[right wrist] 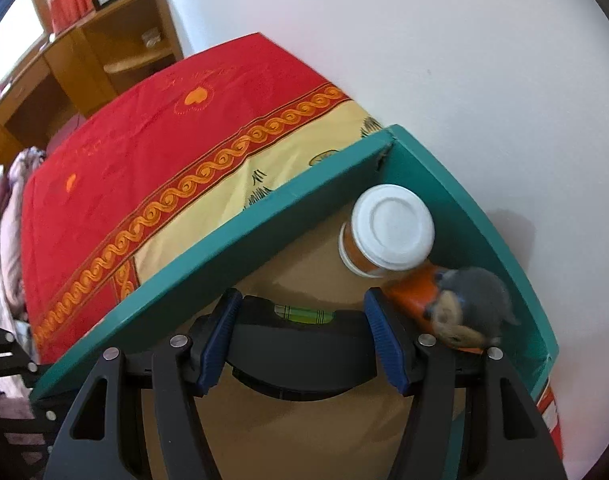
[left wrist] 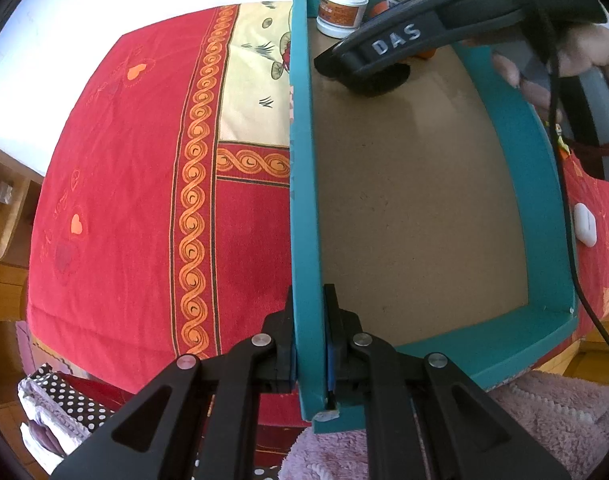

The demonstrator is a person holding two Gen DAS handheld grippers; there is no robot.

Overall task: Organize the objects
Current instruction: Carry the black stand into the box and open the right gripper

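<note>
- The left gripper (left wrist: 310,354) is seen clamped on the teal box's (left wrist: 304,208) near wall, bottom centre of the left view.
- The right gripper (right wrist: 300,344) is pinched on a black spirit level (right wrist: 302,350), held inside the box.
- A white-lidded jar (right wrist: 388,232) and monkey toy (right wrist: 468,304) are noted in the far corner.
- The box is set on a red cloth (left wrist: 124,184).

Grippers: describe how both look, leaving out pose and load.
The left gripper and right gripper are matte black linkages with silver rivets, triangular cutouts and ribbed blue finger pads. White "DAS" lettering marks the right one; a black cable trails behind it.
</note>
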